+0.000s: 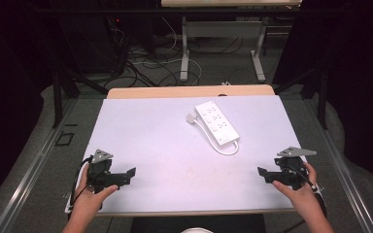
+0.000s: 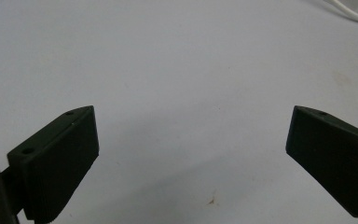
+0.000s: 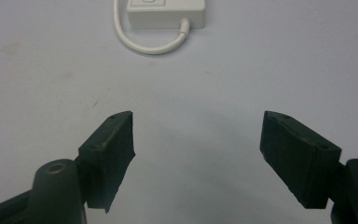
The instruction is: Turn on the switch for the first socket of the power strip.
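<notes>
White sheeting covers the desk (image 1: pixel 141 131), which stands in a dim room with cables on the floor behind it. Lying on the desk's far right half is a white power strip (image 1: pixel 217 123), set at a slant, with its cord (image 1: pixel 227 148) looping from the near end and its plug (image 1: pixel 191 118) just beside the far end. At the near left corner a hand holds the left tool (image 1: pixel 130 174) low over the desk, jaws spread wide with nothing between them. At the near right edge the other hand holds the right tool (image 1: pixel 263 174), jaws likewise wide apart and empty. Both tools point inward, towards each other. From the right tool view the strip (image 3: pixel 166 13) lies straight ahead of the jaws, well apart from them. Bare desk separates the strip from the left tool (image 2: pixel 191 140).
</notes>
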